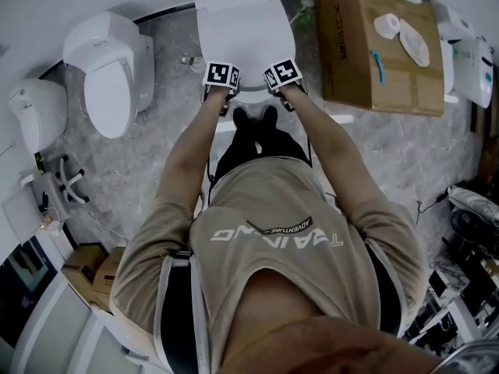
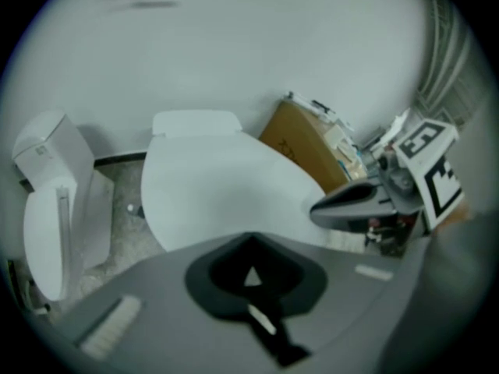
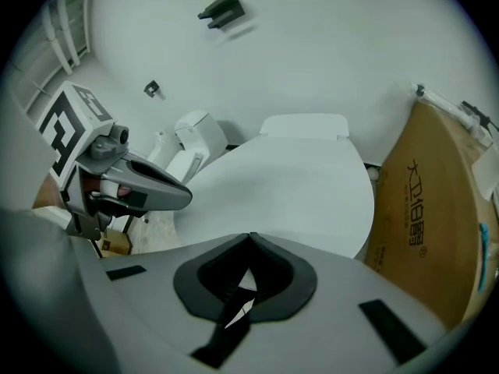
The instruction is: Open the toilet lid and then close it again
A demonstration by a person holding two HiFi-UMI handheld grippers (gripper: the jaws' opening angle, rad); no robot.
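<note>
Just beyond right gripper (image 3: 249,240), toilet lid (image 3: 288,185)

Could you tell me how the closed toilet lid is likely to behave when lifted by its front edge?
The lid looks smooth and glossy, so it is probably slippery. It seems to be one stiff, broad panel, so it likely swings up whole about its back edge.

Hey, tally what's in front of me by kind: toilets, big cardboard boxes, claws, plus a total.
Toilets plainly shown: 2, the middle toilet and the left toilet
Big cardboard box: 1
Claws: 2, left claw and right claw
Total: 5
Cropped white shapes at the edges left uncounted.
</note>
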